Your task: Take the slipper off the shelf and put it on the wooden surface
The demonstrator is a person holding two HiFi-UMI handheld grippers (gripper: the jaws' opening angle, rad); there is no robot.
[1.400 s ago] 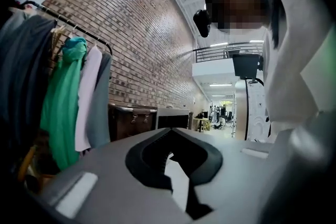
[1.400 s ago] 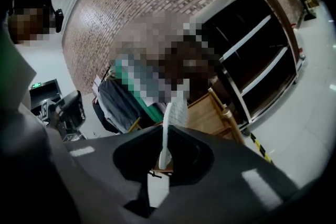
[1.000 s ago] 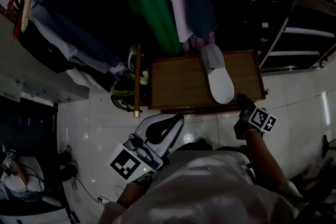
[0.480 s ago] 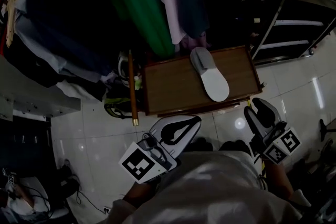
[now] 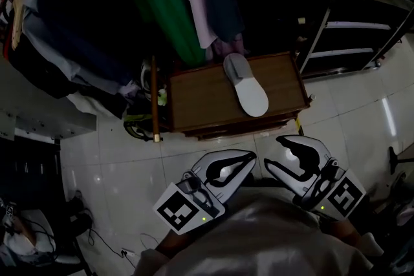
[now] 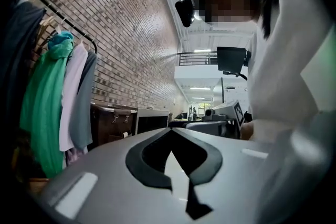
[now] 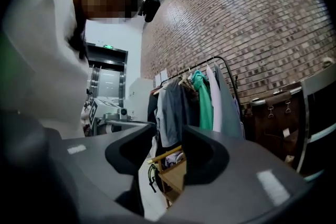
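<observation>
Slipper (image 5: 246, 86) lay flat on the wooden tabletop (image 5: 200, 100), right of centre. One end sat at the far edge under the hanging clothes (image 5: 169, 6) and the other pointed toward the near right (too dim to tell upper from sole). Left tongs (image 5: 253, 155) hung over the tiled floor (image 5: 129, 165) on the near side, tips together, nothing between them. Right tongs (image 5: 272, 152) were just beside them to the right, jaws apart and just been opening, nothing between them. Both tongs were well apart from the slipper. A dark metal shelf (image 5: 352, 29) stood at far right.
</observation>
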